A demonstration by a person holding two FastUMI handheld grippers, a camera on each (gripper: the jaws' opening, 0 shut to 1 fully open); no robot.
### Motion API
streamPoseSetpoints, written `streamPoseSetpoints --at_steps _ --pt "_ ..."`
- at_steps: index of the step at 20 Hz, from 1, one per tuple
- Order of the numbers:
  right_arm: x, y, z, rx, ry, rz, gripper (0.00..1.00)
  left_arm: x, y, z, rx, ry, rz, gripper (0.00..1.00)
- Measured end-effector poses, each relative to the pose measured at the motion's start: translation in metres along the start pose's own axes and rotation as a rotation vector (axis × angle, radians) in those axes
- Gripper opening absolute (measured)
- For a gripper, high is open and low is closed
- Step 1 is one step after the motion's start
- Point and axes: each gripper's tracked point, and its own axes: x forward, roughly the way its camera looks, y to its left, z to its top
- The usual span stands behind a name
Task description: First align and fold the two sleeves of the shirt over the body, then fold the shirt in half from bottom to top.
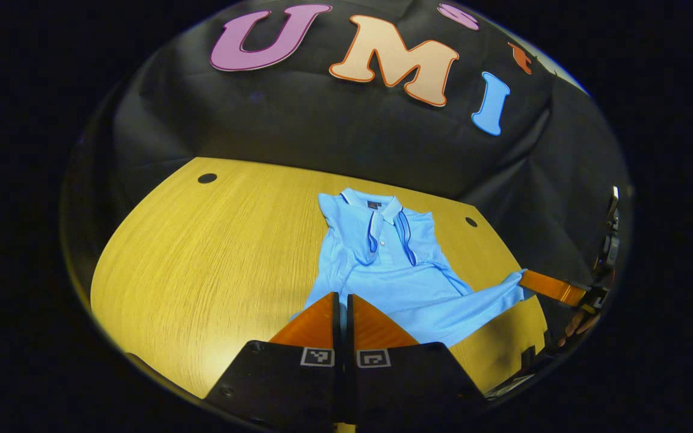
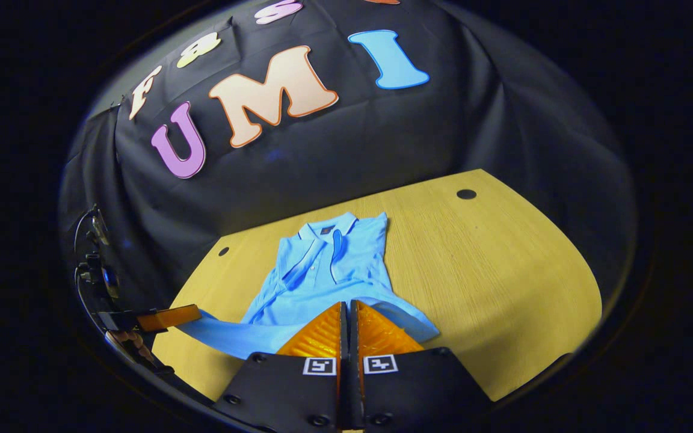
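Note:
A light blue polo shirt (image 1: pixel 394 270) lies collar-away on the yellow wooden table (image 1: pixel 202 252), its sleeves folded in over the body. My left gripper (image 1: pixel 341 294) is shut on the shirt's near left hem corner. Across the hem, the right gripper (image 1: pixel 524 278) pinches the other corner, and the fabric is stretched between the two. In the right gripper view, my right gripper (image 2: pixel 346 304) is shut on the hem of the shirt (image 2: pixel 328 270). There the left gripper (image 2: pixel 197 313) holds the far corner, raised a little off the table (image 2: pixel 491 258).
Round cable holes (image 1: pixel 207 178) (image 1: pixel 471 222) sit near the table's back corners. Bare tabletop spreads wide on each outer side of the shirt. A hand (image 1: pixel 575 325) holds the right gripper beyond the table's edge. Black cloth walls close the back.

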Motion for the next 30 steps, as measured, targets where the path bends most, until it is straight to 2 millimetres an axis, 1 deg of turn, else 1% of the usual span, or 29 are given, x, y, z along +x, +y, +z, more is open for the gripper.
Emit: streamPoseSetpoints --at_steps 4,9,10,13,15,17,18,20,22,24,25,26,27,28,29,30 --pt "0.032 0.006 0.033 -0.002 -0.041 -0.01 0.03 0.032 0.003 0.042 0.002 -0.033 -0.029 0.0" --pt "0.076 0.011 0.068 0.001 -0.081 -0.026 0.03 0.074 0.013 0.089 0.01 -0.066 -0.047 0.0" --pt "0.094 0.009 0.078 0.001 -0.092 -0.029 0.03 0.084 0.015 0.098 0.011 -0.069 -0.051 0.0" --pt "0.123 0.006 0.098 0.012 -0.115 -0.047 0.02 0.114 0.021 0.119 0.017 -0.077 -0.054 0.0" --pt "0.144 -0.001 0.107 0.019 -0.118 -0.065 0.02 0.135 0.022 0.131 0.025 -0.078 -0.061 0.0" --pt "0.162 -0.008 0.113 0.038 -0.116 -0.081 0.02 0.159 0.022 0.135 0.046 -0.057 -0.069 0.0" --pt "0.171 -0.011 0.116 0.044 -0.113 -0.091 0.02 0.171 0.024 0.134 0.061 -0.04 -0.066 0.0" --pt "0.187 -0.02 0.116 0.05 -0.1 -0.11 0.02 0.194 0.027 0.129 0.096 -0.005 -0.055 0.0" --pt "0.198 -0.026 0.113 0.061 -0.088 -0.124 0.02 0.214 0.033 0.117 0.119 0.028 -0.032 0.0" --pt "0.205 -0.033 0.104 0.062 -0.069 -0.146 0.02 0.229 0.039 0.105 0.097 0.053 -0.01 0.0" --pt "0.207 -0.036 0.101 0.051 -0.065 -0.159 0.02 0.232 0.042 0.098 0.079 0.066 -0.005 0.02" --pt "0.206 -0.036 0.101 0.04 -0.067 -0.162 0.03 0.231 0.042 0.093 0.058 0.072 -0.009 0.35" --pt "0.21 -0.034 0.103 0.031 -0.071 -0.161 0.02 0.235 0.047 0.089 0.047 0.075 -0.001 0.67" --pt "0.203 -0.03 0.104 0.027 -0.074 -0.152 0.03 0.229 0.05 0.094 0.045 0.06 0.012 1.0" --pt "0.195 -0.024 0.106 0.024 -0.073 -0.142 0.0 0.224 0.052 0.096 0.047 0.038 0.025 0.94" --pt "0.19 -0.02 0.109 0.016 -0.079 -0.137 0.05 0.211 0.05 0.102 0.05 0.016 0.026 0.97"
